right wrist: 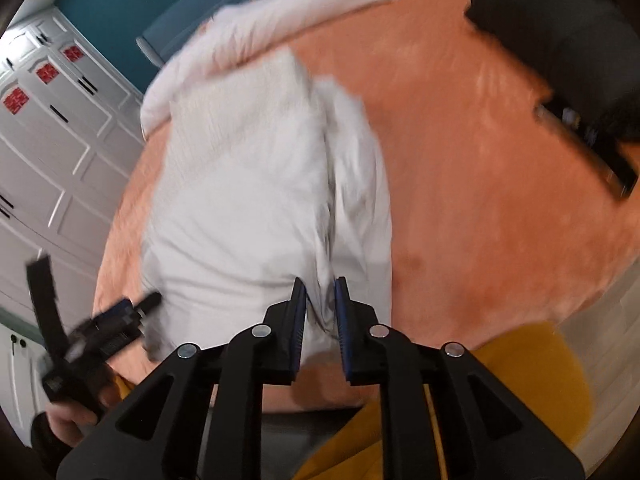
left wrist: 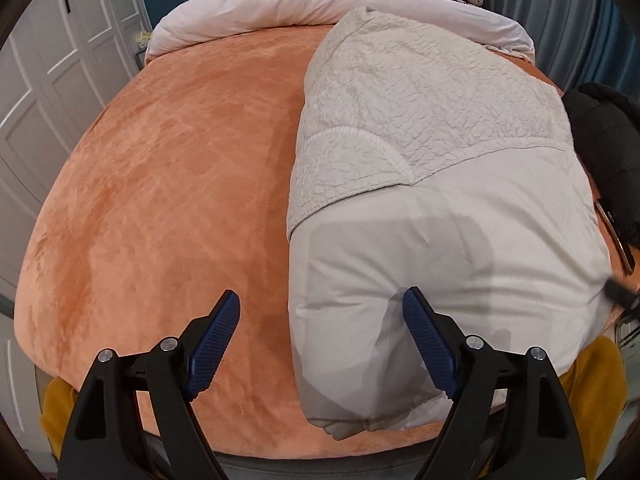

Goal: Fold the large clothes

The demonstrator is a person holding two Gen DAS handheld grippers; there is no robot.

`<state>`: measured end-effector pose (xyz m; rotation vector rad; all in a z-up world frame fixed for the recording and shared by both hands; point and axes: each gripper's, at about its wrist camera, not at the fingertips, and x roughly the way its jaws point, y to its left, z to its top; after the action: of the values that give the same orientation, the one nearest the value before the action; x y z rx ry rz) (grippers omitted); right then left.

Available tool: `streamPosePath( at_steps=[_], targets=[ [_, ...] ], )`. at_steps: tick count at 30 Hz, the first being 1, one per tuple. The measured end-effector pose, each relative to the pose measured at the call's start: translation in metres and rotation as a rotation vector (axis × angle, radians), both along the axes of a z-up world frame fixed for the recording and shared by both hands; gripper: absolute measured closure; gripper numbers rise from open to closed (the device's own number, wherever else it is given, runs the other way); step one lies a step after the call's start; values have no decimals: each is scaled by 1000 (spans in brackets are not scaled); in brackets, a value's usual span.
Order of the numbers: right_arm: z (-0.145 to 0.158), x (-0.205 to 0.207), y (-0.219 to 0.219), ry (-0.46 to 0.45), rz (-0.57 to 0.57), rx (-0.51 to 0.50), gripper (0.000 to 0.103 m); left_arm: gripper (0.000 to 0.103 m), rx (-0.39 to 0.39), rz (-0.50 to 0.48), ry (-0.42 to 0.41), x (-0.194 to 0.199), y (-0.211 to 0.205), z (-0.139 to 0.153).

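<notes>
Left wrist view, garment: the pale garment (left wrist: pixel 432 184) lies on the orange bed cover (left wrist: pixel 160 200), folded into a long strip; its long axis runs from the near bed edge away toward the rolled duvet (left wrist: pixel 320 4).
Left wrist view, jaws: the left gripper (left wrist: pixel 320 340) stands wide apart, holding nothing; the garment's near-left corner sits between its fingers, nearer the right-hand pad, and no pad presses on it.
Left wrist view, other things: a black item (left wrist: pixel 604 140) lies by the garment's far-right side.
Right wrist view, garment: blurred; the same cloth (right wrist: pixel 248 184) stretches away from the jaws, its near hem straight ahead.
Right wrist view, jaws: the right gripper (right wrist: pixel 320 312) is nearly closed, a ridge of the near hem pinched between the pads.
Right wrist view, left hand: it sits off the cloth's near-left corner (right wrist: pixel 116 320).
Nearer hand: the right, already on the hem.
Containers: none in view.
</notes>
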<state>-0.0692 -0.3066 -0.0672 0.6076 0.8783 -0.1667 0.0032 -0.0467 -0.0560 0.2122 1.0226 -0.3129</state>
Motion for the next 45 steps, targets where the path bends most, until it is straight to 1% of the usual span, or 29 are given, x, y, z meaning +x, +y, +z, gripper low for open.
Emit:
streamPosePath(
  at_steps=[2,3,5,7,9,10,13,14,16,17,18,19,21,23,25,28,30,32,36,39,41,43,45],
  targets=[
    [20,8,-1,-32,4,-60,88,26,-32,12,-10,3,3,12],
    [33,18,1,-58,17,-92,88,26,-64,20,-26,8,5,23],
    [52,41,2,-89,40,-125,88,26,-91,26,-60,20,6,43],
    [60,63,0,-107,57,-150,88,26,-113,36,-101,44,2,65],
    [68,93,7,-108,71,-203,90,26,-130,42,-124,70,-6,82],
    [67,102,5,-106,74,-212,90,26,-138,48,-142,84,-12,90],
    [65,141,0,-83,64,-208,91,26,-124,51,-176,127,-36,103],
    [60,155,-4,-68,57,-201,91,26,-128,32,-176,144,-49,104],
    [52,168,-12,-38,27,-206,91,26,-117,32,-172,165,-68,99],
    [40,178,-18,-7,12,-211,92,26,-111,23,-165,176,-77,93],
    [30,185,-24,19,0,-206,97,26,-98,17,-154,186,-89,83],
    [21,191,-23,39,-8,-197,100,26,-79,15,-137,194,-99,71],
    [-10,196,-30,84,-19,-165,103,25,-61,-3,-85,207,-115,42],
    [-33,193,-31,90,-20,-168,103,22,-41,-20,-67,210,-125,18],
    [-51,189,-34,74,-31,-141,103,22,-25,-31,-27,211,-134,-5],
    [-65,191,-45,60,-47,-80,103,17,-37,-4,6,219,-136,-20],
    [-74,195,-49,53,-51,-55,103,14,-26,8,8,221,-138,-30],
    [-79,198,-48,47,-58,-58,103,13,-12,17,-8,220,-140,-38],
    [-86,201,-45,31,-71,-73,103,10,45,28,-55,217,-150,-51],
    [-88,201,-45,23,-72,-75,103,9,77,31,-72,217,-154,-55],
    [-86,202,-44,26,-69,-93,103,9,90,31,-83,215,-155,-53],
    [-80,202,-42,33,-51,-107,103,9,75,26,-77,212,-151,-45],
    [-60,198,-39,69,-23,-134,103,9,46,28,-89,203,-139,-27]
  ],
)
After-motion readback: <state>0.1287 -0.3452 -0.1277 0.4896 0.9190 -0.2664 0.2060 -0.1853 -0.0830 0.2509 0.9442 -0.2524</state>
